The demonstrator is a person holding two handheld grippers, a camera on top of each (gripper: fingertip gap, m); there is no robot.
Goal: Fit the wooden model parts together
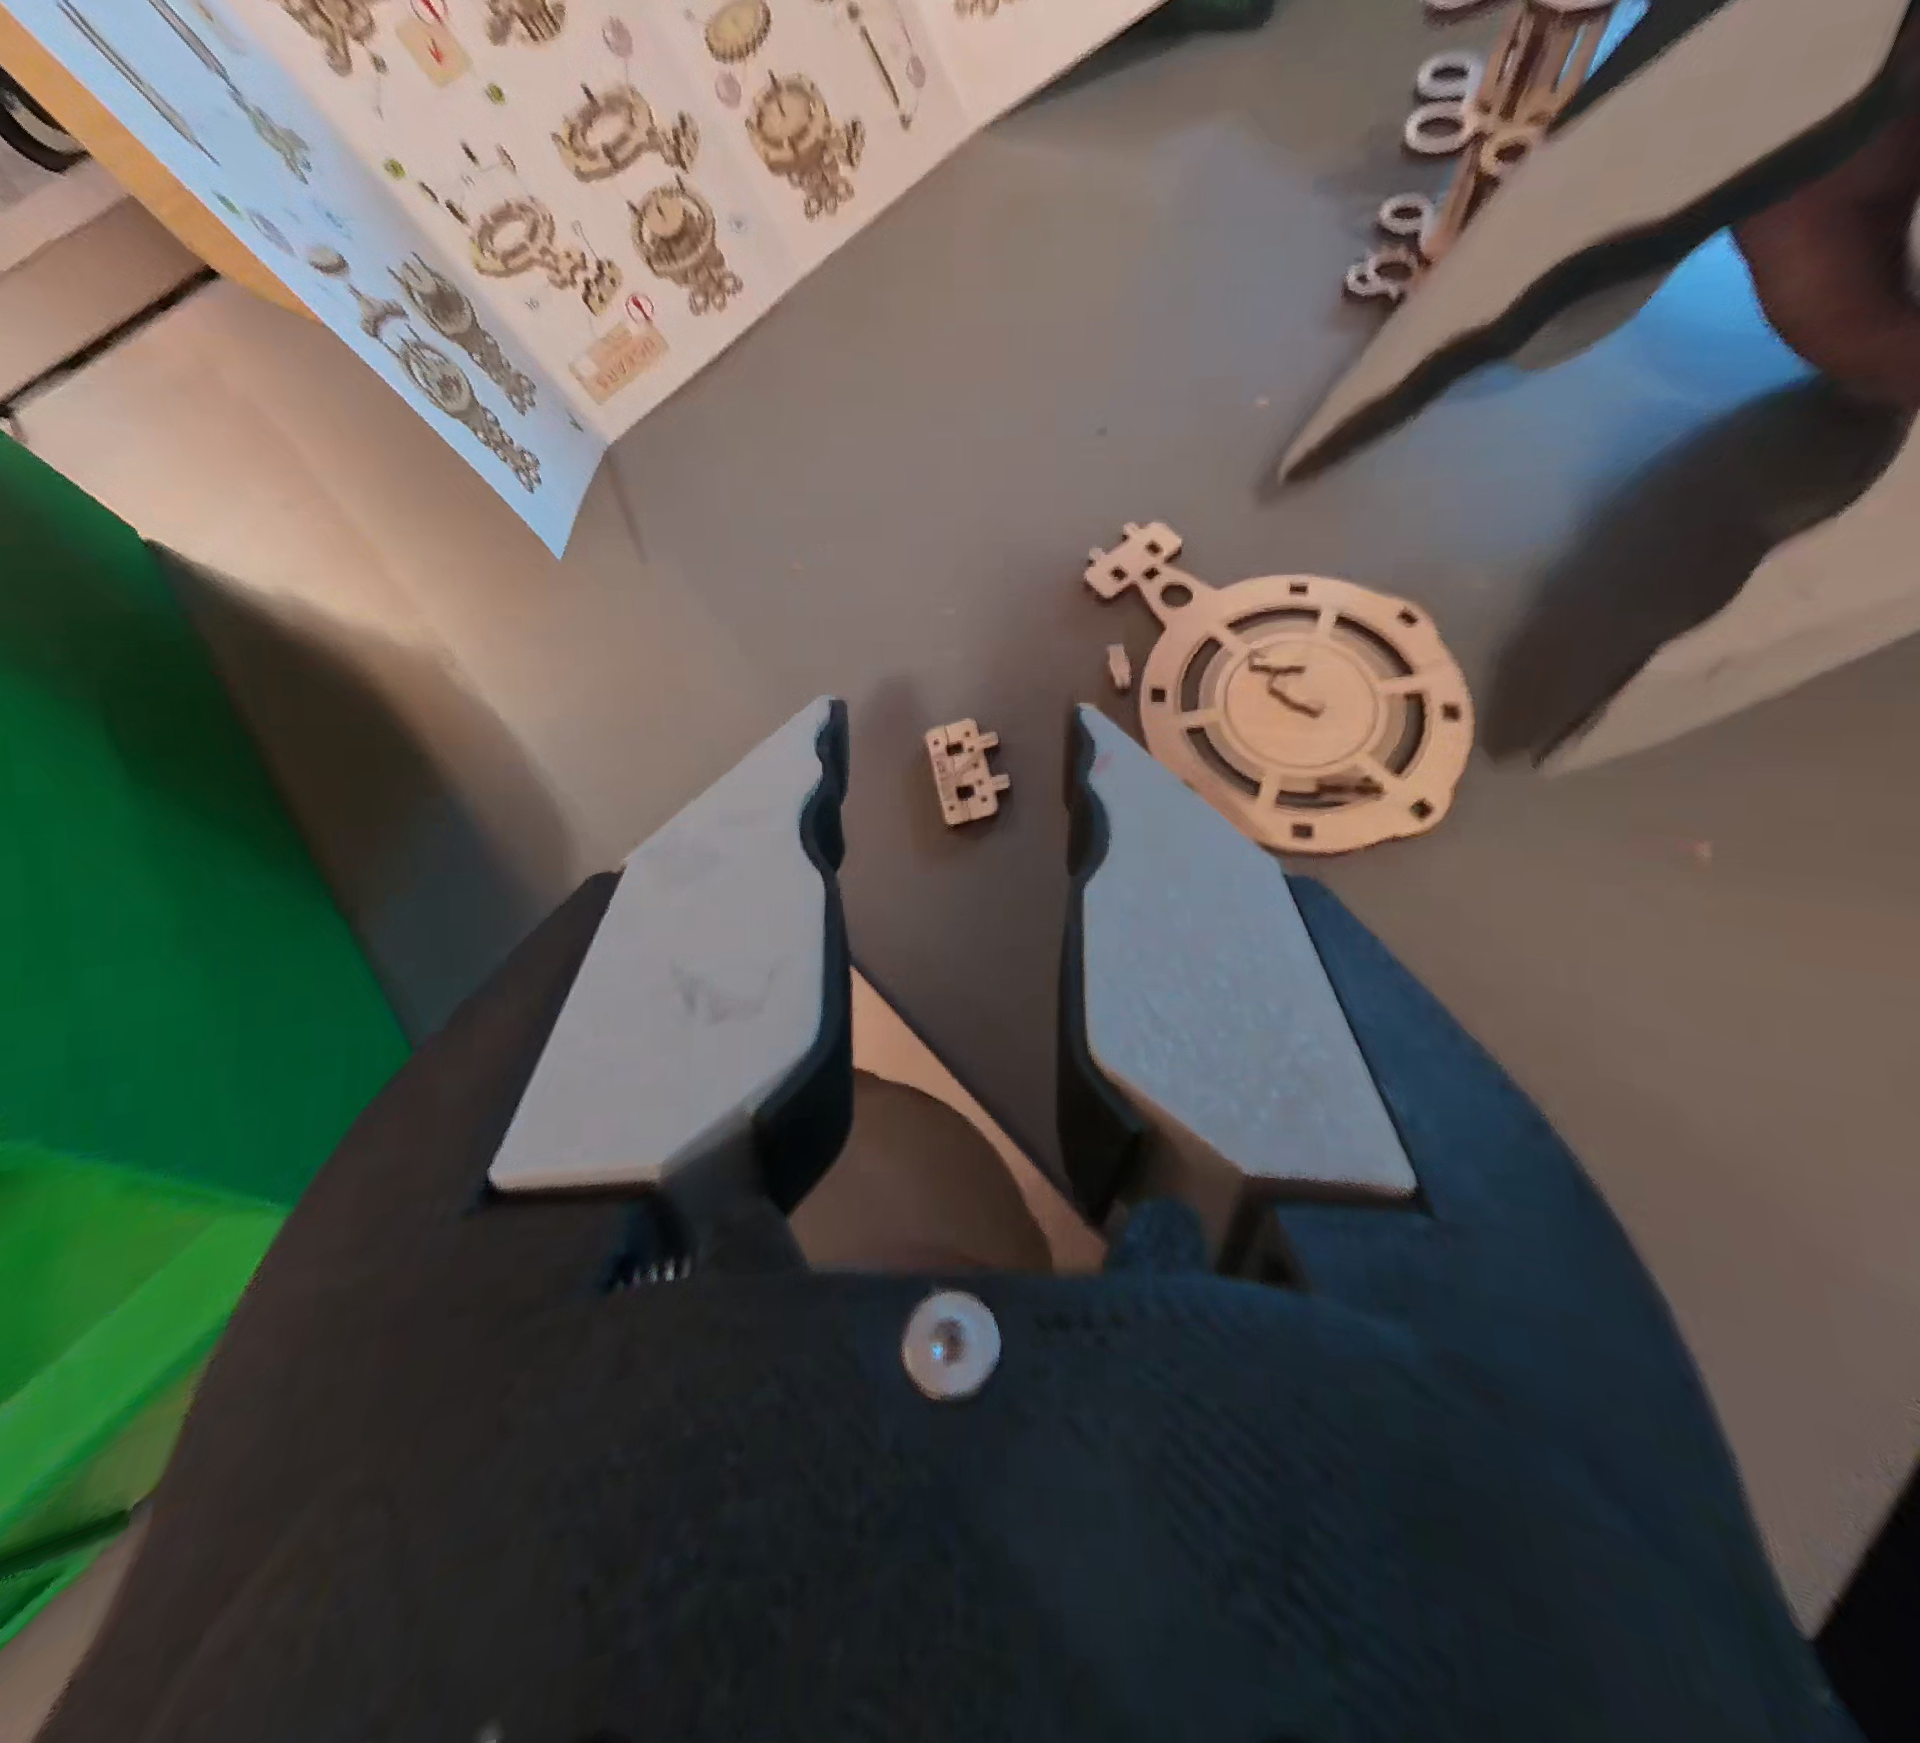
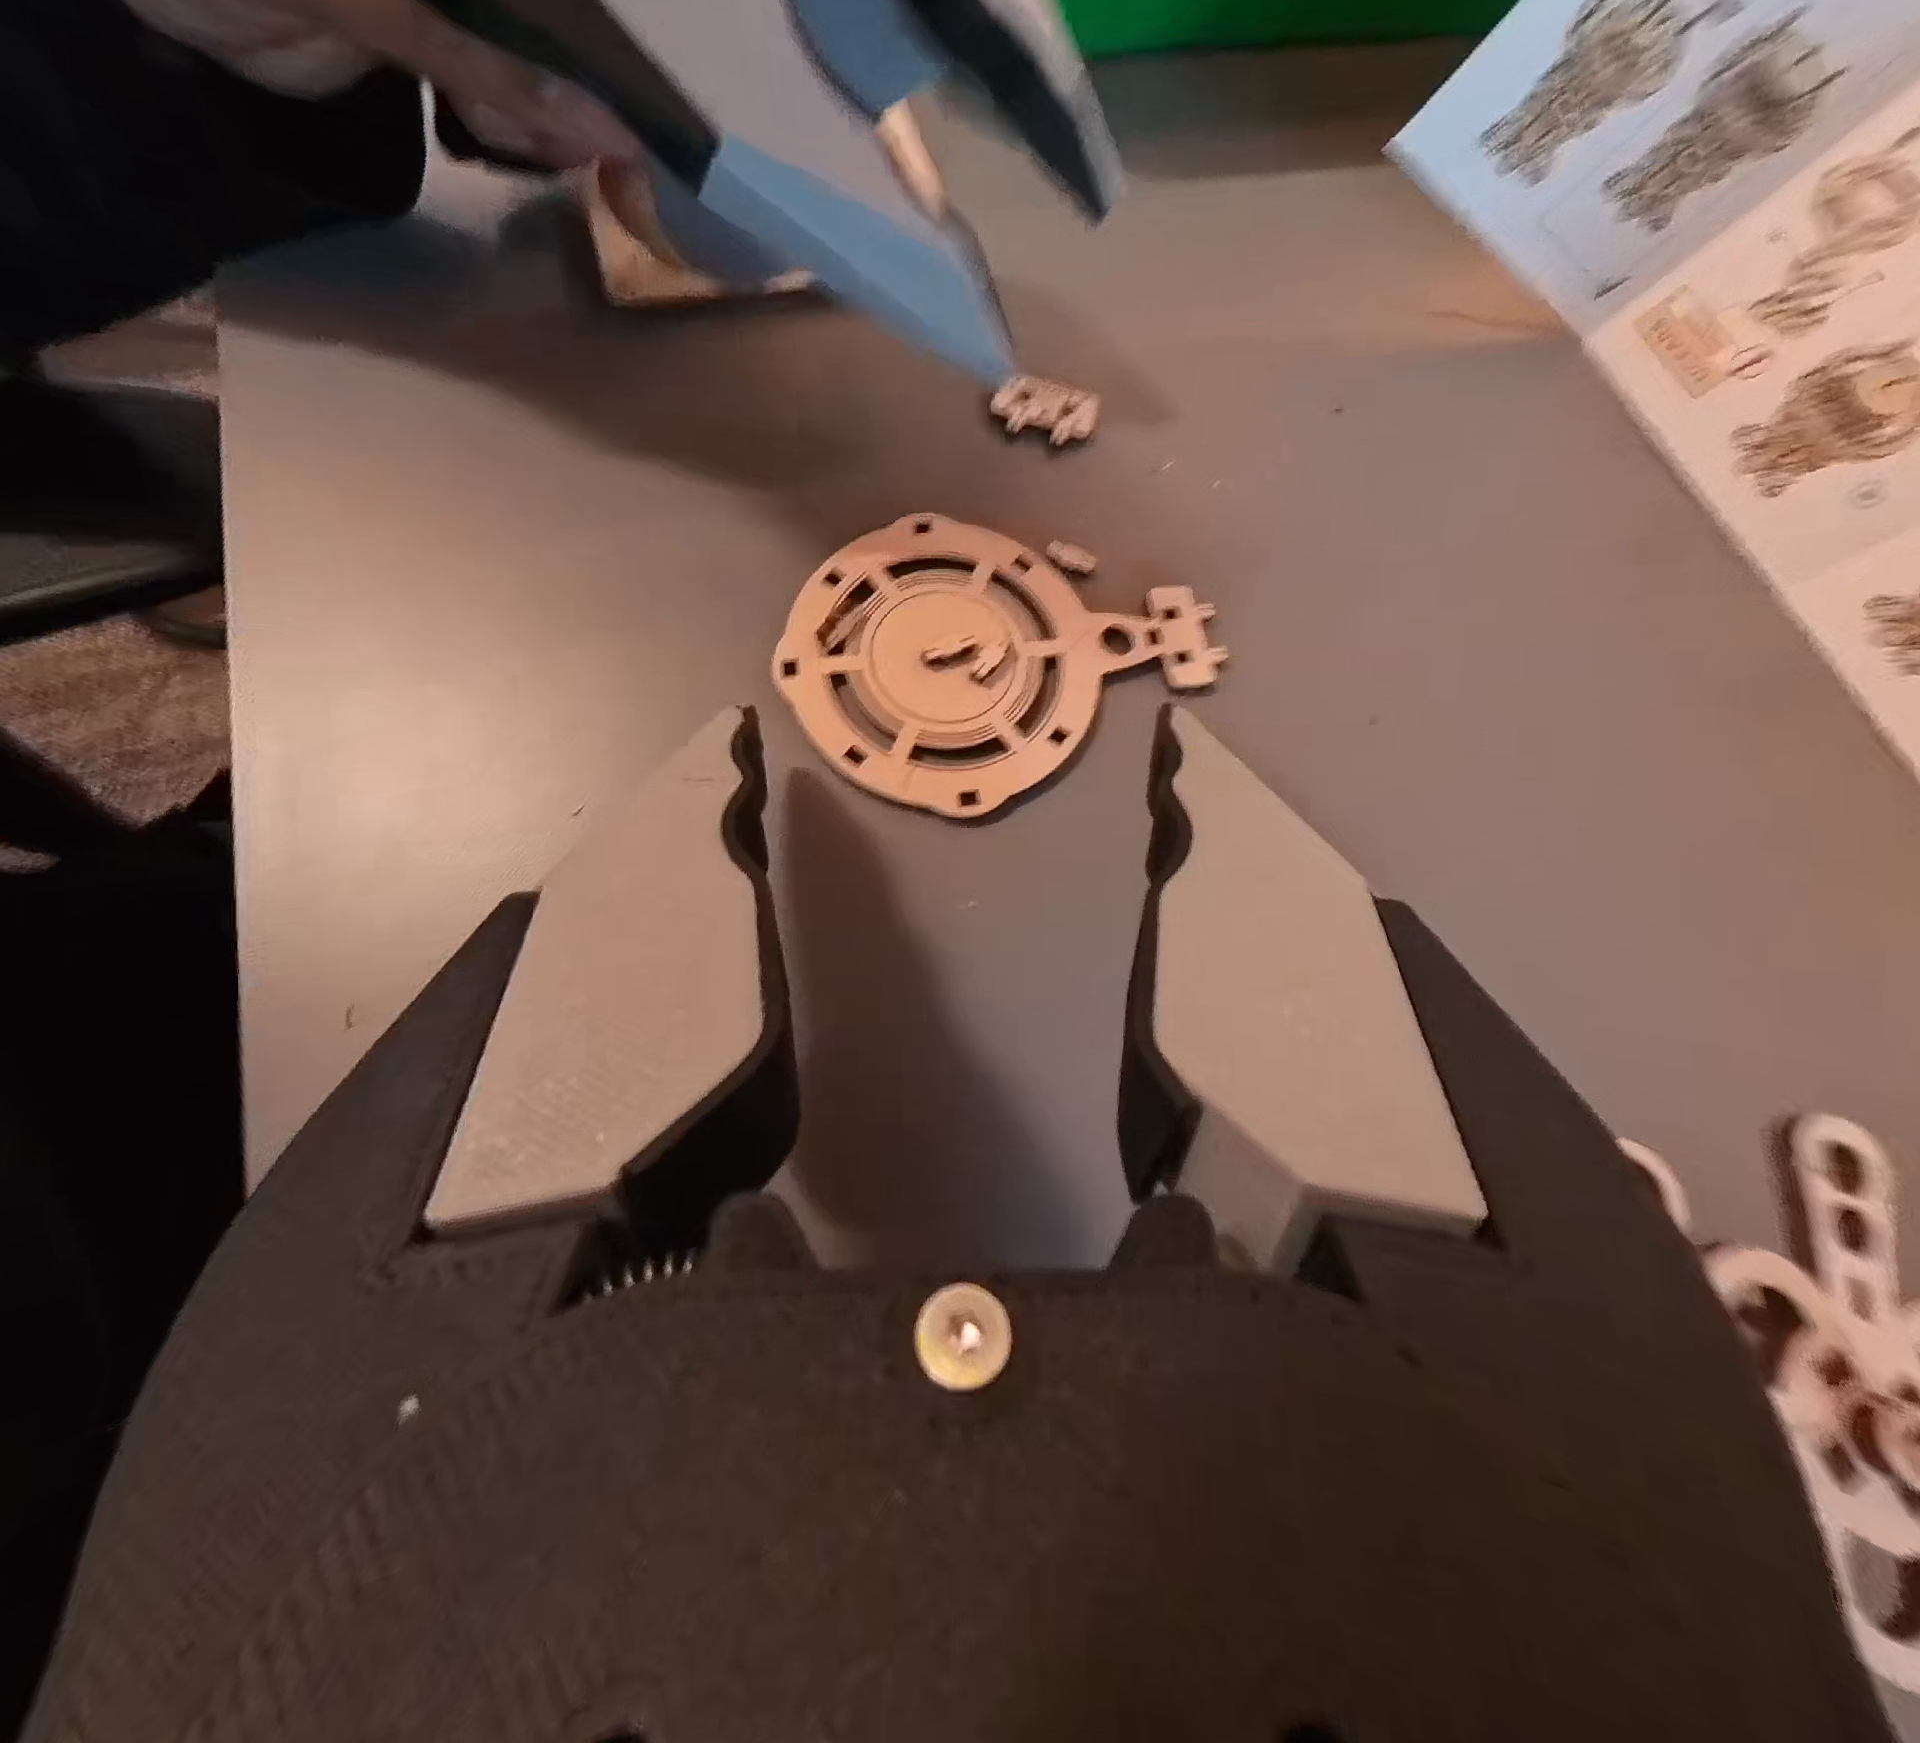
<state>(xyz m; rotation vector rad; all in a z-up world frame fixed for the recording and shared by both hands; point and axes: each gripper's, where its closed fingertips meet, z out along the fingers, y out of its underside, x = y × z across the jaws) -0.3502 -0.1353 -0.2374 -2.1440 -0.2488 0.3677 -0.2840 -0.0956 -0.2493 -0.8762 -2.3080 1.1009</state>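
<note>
A: What surface carries the parts?

B: A flat, matte grey tabletop (image 1: 883,488). A white fold-out instruction sheet printed with gear diagrams (image 1: 582,135) lies along its far edge in the left wrist view and along the right side in the right wrist view (image 2: 1766,343). A bright green backdrop (image 1: 156,862) borders the table, and pale carpeted floor shows past the table edge.

A: Where do the wooden pieces lie?

B: The round, flat, light-wood disc with concentric rings and a notched tab (image 2: 935,685) rests on the tabletop just ahead of the right gripper (image 2: 956,732). A small, light-wood slotted connector block (image 1: 966,774) lies apart from the disc, between the fingertips of the left gripper (image 1: 956,737) as its own camera frames it. A tiny wooden sliver (image 1: 1117,665) sits just beside the disc rim. A partly assembled wooden model of stacked rings on a shaft (image 1: 1538,10) stands near the table's far corner.

A: What is the state of each claw?

B: Both stand with jaws parted and hold nothing. In the right wrist view the left gripper's tip (image 2: 997,363) is just beside the connector block (image 2: 1044,410); contact cannot be judged through the blur.
</note>
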